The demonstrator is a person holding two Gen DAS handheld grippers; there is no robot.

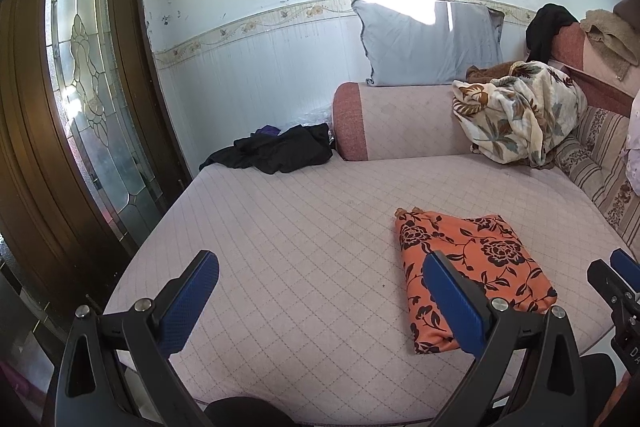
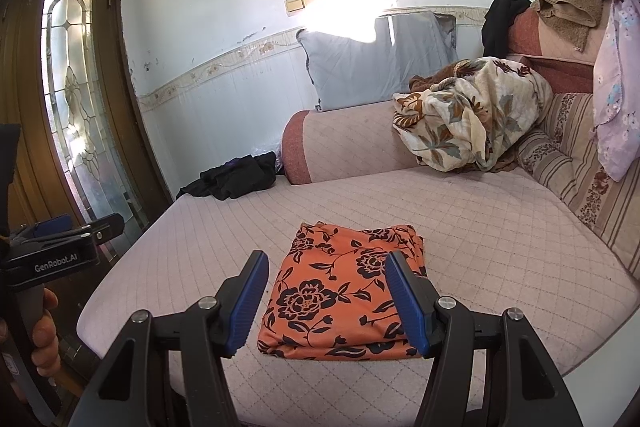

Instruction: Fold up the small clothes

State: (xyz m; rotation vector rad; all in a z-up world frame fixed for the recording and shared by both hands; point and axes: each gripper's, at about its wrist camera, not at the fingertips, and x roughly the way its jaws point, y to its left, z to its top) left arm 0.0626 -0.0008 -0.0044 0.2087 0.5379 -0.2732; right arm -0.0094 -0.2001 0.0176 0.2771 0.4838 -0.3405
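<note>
1. Your left gripper (image 1: 320,297) has its jaws spread wide and holds nothing; it hangs over the near edge of the quilted sofa seat (image 1: 304,227), with only bare cover between its blue pads (image 1: 192,301).
2. Your right gripper (image 2: 326,301) is also wide open and empty, its jaws framing the near end of the folded cloth without touching it as far as you can see.
3. The folded orange garment with black flowers (image 2: 344,287) lies flat on the seat as a neat rectangle, near the front edge; from the left wrist view it sits right of centre (image 1: 472,267), partly behind the right-hand pad.
4. At the far left corner of the seat lies a crumpled black garment (image 1: 276,149), well apart from the orange one.
5. Against the armrest (image 2: 344,143) at the back is a bundled cream floral blanket (image 2: 468,115), with a grey pillow (image 2: 372,63) leaning on the wall behind.
6. A wooden door with leaded glass (image 1: 84,79) stands at the left.
</note>
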